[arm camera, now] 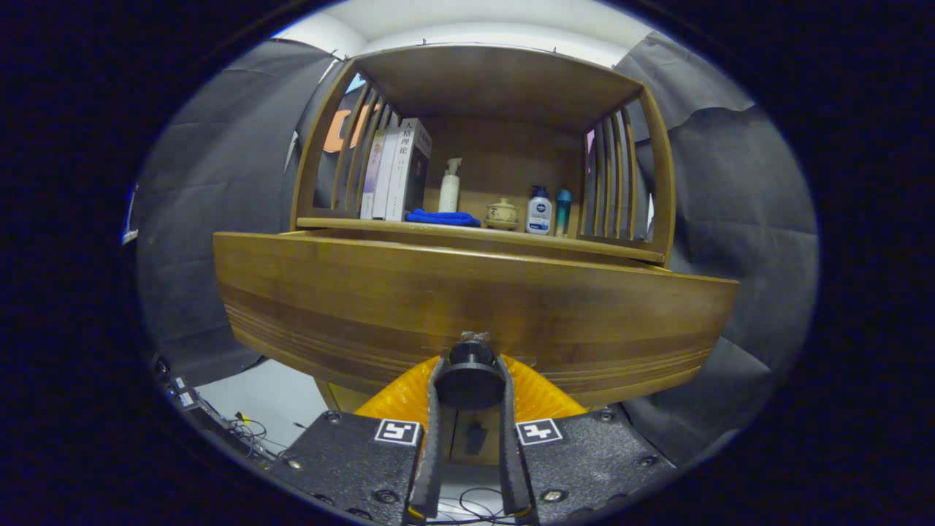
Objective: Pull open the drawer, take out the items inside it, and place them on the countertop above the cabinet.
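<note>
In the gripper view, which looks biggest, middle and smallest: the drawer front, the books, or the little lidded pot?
1. Drawer front, biggest, though nearest the camera.
2. Books.
3. Lidded pot, smallest.
The gripper has its fingers shut on the drawer knob.

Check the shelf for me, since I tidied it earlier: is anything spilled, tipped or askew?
Nothing stands out. The books, bottles and small pot stand upright, the blue cloth lies flat, and the gripper is shut on the drawer knob.
</note>
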`<state>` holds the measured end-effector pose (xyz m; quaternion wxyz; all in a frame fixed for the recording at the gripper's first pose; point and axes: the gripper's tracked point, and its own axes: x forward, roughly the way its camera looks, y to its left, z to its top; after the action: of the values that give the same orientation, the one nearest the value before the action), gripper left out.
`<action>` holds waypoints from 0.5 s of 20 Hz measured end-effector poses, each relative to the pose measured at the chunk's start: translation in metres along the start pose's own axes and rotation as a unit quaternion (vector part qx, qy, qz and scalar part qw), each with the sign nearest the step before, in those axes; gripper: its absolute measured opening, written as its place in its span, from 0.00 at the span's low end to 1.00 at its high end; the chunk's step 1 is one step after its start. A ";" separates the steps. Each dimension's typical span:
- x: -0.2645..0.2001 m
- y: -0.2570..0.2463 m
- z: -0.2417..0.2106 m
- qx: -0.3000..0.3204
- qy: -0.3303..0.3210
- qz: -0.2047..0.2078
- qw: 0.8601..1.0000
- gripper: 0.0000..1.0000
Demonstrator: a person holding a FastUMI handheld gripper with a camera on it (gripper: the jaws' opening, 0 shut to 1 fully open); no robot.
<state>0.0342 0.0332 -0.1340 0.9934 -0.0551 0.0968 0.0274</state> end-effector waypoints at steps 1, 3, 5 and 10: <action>-0.002 0.001 0.000 0.000 0.002 0.001 1.000 0.35; -0.007 -0.001 -0.002 -0.003 0.003 0.000 1.000 0.35; -0.012 0.000 -0.003 0.002 0.005 0.002 1.000 0.35; -0.020 0.000 -0.007 0.008 0.010 0.004 1.000 0.35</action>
<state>0.0137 0.0311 -0.1365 0.9926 -0.0473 0.1075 0.0304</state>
